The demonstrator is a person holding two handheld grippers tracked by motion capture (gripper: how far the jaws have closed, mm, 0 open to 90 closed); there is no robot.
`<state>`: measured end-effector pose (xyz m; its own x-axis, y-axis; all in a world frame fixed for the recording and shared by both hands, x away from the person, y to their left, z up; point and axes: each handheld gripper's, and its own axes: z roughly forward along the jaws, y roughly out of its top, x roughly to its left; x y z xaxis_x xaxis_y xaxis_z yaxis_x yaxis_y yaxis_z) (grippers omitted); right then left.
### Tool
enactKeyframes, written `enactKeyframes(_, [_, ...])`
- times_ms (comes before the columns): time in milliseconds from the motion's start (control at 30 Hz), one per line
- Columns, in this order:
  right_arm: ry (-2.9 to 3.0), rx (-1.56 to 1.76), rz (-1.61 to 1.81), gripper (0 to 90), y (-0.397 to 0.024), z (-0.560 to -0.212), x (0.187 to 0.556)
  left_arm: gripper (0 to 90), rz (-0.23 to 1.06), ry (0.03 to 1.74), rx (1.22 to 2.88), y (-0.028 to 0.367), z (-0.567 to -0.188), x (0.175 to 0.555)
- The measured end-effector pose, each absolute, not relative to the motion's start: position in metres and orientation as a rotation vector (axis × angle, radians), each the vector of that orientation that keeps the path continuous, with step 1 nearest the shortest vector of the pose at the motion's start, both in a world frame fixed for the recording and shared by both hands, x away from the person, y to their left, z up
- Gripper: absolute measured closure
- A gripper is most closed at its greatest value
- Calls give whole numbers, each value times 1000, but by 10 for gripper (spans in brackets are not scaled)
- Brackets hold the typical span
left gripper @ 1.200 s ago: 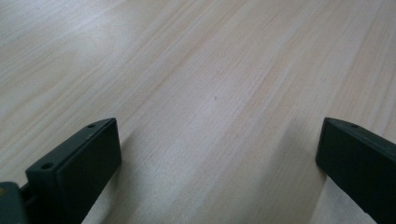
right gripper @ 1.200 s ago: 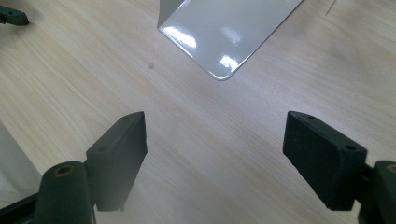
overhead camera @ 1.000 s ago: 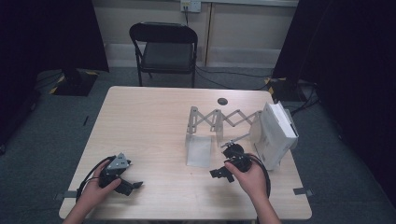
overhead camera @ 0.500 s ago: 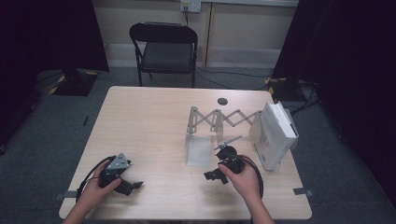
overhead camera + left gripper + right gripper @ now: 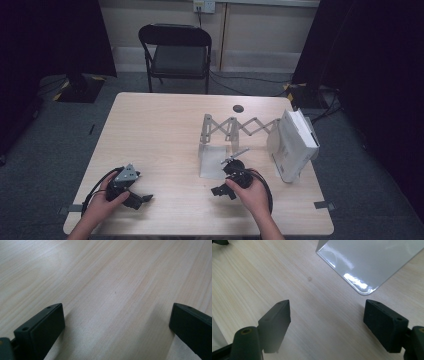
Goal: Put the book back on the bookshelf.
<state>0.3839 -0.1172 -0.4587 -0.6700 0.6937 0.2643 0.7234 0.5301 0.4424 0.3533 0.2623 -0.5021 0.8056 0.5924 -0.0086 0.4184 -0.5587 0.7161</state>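
Observation:
My left gripper rests low over the wooden table near its front left, held by a hand. Its jaws stand wide open in the left gripper view, with bare wood between them. My right gripper is at the front centre-right, also in a hand and pointing left. Its jaws are open over bare wood. The rounded corner of a glossy white plate lies just beyond them. That plate is the base of a white scissor-style extending rack.
A stack of white books or binders leans at the rack's right end, near the table's right edge. A small dark round disc sits at the table's far side. A black folding chair stands behind the table.
My right gripper has moved left and toward the table's front edge, away from the rack, and sunk a little. The left gripper has stayed put.

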Motion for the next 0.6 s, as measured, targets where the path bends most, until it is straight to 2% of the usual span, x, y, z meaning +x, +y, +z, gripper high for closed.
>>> enactKeyframes(600, [-2796,-1183,-865,182,-102,-472,384,0,301,741,2244,262,-502,353])
